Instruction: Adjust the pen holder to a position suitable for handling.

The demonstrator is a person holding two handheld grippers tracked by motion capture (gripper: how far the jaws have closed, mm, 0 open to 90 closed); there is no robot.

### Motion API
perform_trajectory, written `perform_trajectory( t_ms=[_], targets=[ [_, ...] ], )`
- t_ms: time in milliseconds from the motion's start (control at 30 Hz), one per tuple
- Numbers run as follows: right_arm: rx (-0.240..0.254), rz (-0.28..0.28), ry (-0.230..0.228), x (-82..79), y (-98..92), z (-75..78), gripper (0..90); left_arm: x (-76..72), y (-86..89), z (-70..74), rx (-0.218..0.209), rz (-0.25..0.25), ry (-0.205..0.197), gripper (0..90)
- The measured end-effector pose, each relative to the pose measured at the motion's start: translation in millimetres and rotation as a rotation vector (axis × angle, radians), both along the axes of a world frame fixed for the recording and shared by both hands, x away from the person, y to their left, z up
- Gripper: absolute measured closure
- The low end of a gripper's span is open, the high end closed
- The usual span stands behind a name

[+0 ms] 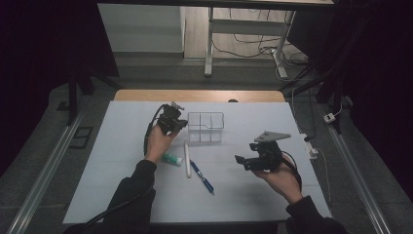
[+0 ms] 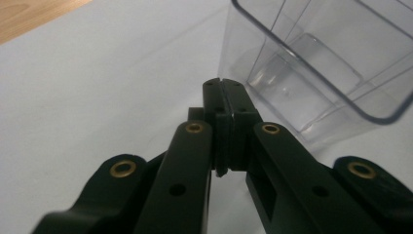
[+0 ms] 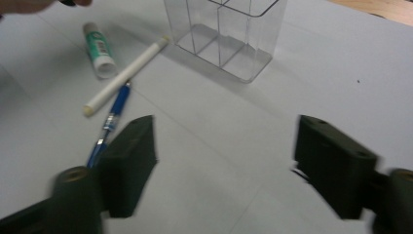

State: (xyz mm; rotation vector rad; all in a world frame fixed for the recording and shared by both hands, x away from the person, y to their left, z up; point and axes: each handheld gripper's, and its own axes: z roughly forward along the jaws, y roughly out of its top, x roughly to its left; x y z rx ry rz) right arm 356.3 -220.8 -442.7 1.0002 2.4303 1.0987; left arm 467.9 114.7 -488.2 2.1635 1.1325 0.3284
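Pens (image 1: 201,176) were laid lengthwise toward the table's far edge, nearer the wide-spread right gripper (image 1: 242,162) than the pressed-together left gripper (image 1: 181,124) beside the organizer (image 1: 206,127).

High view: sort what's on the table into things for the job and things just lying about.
For the job:
clear divided organizer
white marker
blue pen
green-capped glue stick
left gripper, jaws shut
right gripper, jaws open

Lying about:
white power strip at the table's right edge
cables on the floor beyond the table
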Motion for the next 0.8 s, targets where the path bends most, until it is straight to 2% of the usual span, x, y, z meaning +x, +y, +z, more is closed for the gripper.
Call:
perform_trajectory(
  t_ms=[33, 67, 133, 267, 367, 433, 500, 567, 700, 800],
  targets=[
    [-0.012, -0.008, -0.004, 7.8, 2.7, -1.8, 33.1, 1.6, -0.4, -1.2, 0.004, 0.003, 0.000, 88.6],
    [-0.012, -0.008, 0.006, 15.6, 4.8, -3.3, 39.8, 1.6, -0.4, -1.2, 0.004, 0.003, 0.000, 88.6],
    [-0.009, -0.002, 0.025, 30.6, 8.3, -6.7, 46.8, 4.1, -0.3, -1.7, 0.006, 0.005, -0.002, 88.6],
    [-0.041, 0.013, 0.040, 57.0, 15.8, -12.6, 71.9, 6.9, 0.2, -2.2, 0.000, 0.009, -0.005, 88.6],
    [-0.036, 0.015, 0.050, 75.8, 21.7, -18.3, 87.4, 10.6, -0.8, -3.5, -0.004, 0.017, -0.009, 88.6],
    [-0.039, 0.012, 0.053, 81.4, 24.0, -19.9, 89.4, 11.7, -0.9, -3.7, -0.003, 0.015, -0.008, 88.6],
    [-0.038, 0.001, 0.060, 97.5, 31.5, -24.7, 89.5, 13.8, -1.6, -3.8, -0.004, 0.016, -0.011, 88.6],
    [-0.039, -0.009, 0.045, 106.2, 36.7, -27.4, 89.5, 15.7, -2.8, -3.5, -0.004, 0.016, -0.012, 88.6],
    [-0.050, -0.029, 0.024, 118.7, 43.6, -32.5, 89.5, 19.1, -4.4, -3.5, 0.010, 0.012, -0.012, 88.6],
    [-0.037, -0.038, 0.022, 124.3, 47.1, -35.1, 89.5, 19.6, -5.7, -3.9, 0.007, 0.010, -0.011, 88.6]
  ],
)
